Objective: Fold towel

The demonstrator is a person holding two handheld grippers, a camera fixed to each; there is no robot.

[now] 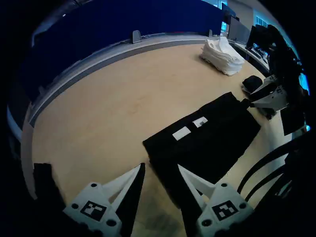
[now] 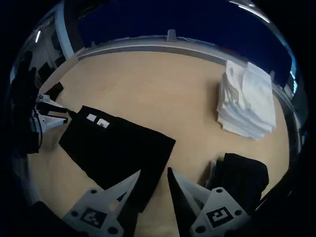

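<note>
Left gripper [image 1: 160, 165] and right gripper [image 2: 154, 170], both open and empty, poise at opposite ends of the flat black towel [image 1: 213, 138] on the bench [image 1: 110, 102]; pinching corners looks next.

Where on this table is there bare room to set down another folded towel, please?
The broad bare tabletop between the black towel and the blue partition, beside the white towel stack, is free. It is tighter around that stack and the black folded pile.

- left gripper [image 1: 160, 166]: white wedge fingers [image 1: 122, 183] tapering to points, black inner faces, square black-and-white tag [image 1: 93, 208] on each base, dark screw holes [image 1: 94, 185] around it
- right gripper [image 2: 154, 170]: same build
- black cables [image 1: 268, 170] looping at lower right of the left gripper view
</note>
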